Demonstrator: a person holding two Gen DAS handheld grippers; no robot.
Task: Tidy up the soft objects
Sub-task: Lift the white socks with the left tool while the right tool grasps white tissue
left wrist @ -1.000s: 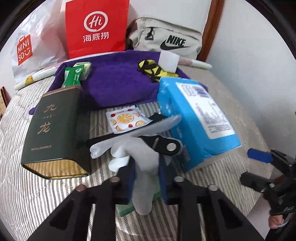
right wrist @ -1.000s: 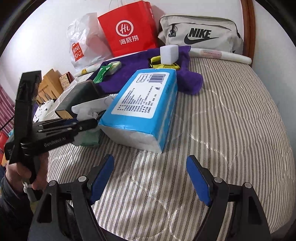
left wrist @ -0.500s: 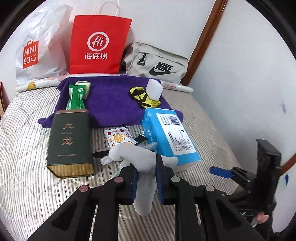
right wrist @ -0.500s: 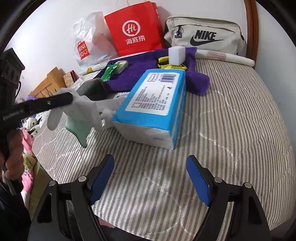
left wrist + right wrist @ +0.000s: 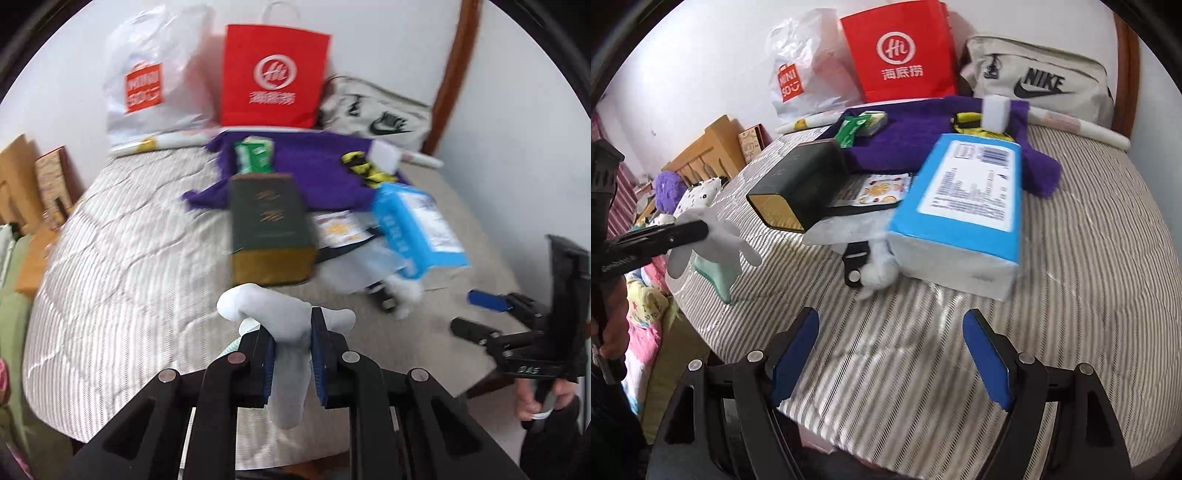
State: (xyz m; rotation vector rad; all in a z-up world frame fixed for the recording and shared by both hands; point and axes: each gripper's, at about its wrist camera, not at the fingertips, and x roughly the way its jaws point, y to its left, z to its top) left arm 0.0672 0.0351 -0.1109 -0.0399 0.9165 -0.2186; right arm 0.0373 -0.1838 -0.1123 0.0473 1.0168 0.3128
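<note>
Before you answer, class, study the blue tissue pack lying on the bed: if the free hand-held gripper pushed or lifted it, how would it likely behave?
The blue tissue pack lies flat on a broad face, so it probably slides instead of tipping or rolling. Its soft plastic wrap looks squashable, so it likely dents under the right hand-held gripper. It probably is light for its bulk, though too wide for an easy pinch.

Both grippers, left gripper [image 5: 291, 363] and right gripper [image 5: 890, 360]: black plastic frames, blue finger pads [image 5: 986, 363], silver pivot screws [image 5: 1024, 358]; bare-skinned hand [image 5: 539, 400].
</note>
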